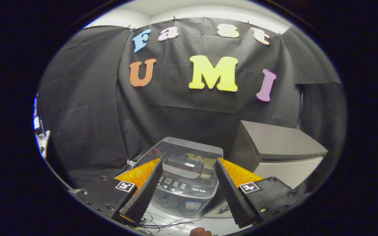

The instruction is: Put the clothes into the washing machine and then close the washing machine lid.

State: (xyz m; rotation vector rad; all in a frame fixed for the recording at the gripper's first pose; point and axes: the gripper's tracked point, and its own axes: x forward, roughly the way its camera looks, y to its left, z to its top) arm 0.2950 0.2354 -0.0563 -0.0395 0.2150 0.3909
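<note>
Washing machine [184,173] sits lid-down just ahead; gripper [188,164] fingers spread wide apart, holding nothing.

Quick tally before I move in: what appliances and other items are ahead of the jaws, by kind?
Washing machine, lid closed, beyond the open, empty gripper: 1
Grey cabinet beside the washer: 1
Loose cables on the floor below the fingers: 1 bundle
Clothes: 0 that I can make out
Total: 3

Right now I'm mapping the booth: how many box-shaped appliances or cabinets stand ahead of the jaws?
2: the washer between and beyond the open, empty gripper jaws, and a grey cabinet beside it.
</note>
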